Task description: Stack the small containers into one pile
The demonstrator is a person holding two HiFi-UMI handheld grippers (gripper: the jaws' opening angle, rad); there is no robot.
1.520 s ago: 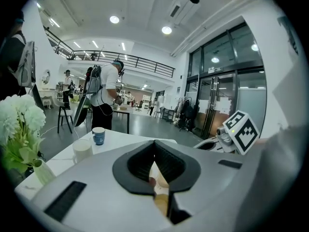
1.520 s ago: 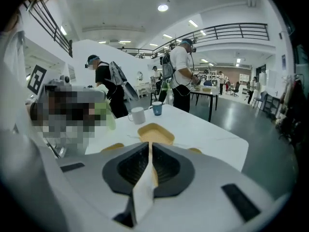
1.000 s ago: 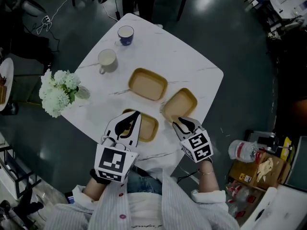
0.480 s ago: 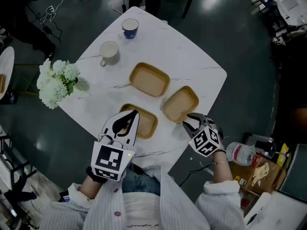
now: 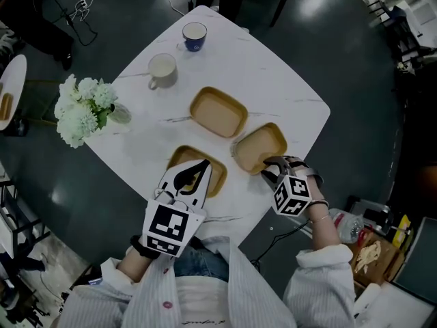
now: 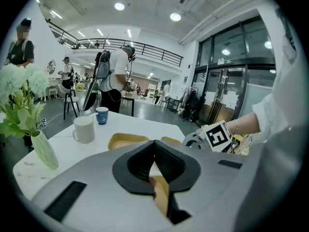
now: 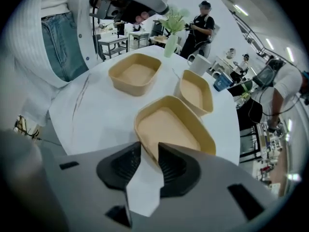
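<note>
Three shallow tan containers lie singly on the white desk (image 5: pixel 273 74), each open side up and each empty; none sits inside another. The near container (image 5: pixel 216 176) lies at the desk's near edge, largely covered by the left claw (image 5: pixel 193 169). In the left gripper view this claw (image 6: pixel 154 144) is pressed together at its tips, pinching a tan strip of that container's wall (image 6: pixel 161 195) lower between its jaws. The right-hand container (image 5: pixel 258 147) lies just beside the far container (image 5: pixel 218 111). The right claw (image 5: pixel 271 167) stands at its near corner. In the right gripper view this claw (image 7: pixel 148 149) is spread. The rim of the right-hand container (image 7: pixel 169 129) passes between its jaws with bare desk showing on one side. Beyond it that view shows the far container (image 7: pixel 195 93) and the near container (image 7: pixel 135 74). A white mug (image 5: pixel 162 70) and a blue cup (image 5: pixel 194 36) stand toward the far corner, well apart from the containers. A vase of white flowers (image 5: pixel 85 108) stands at the left edge
</note>
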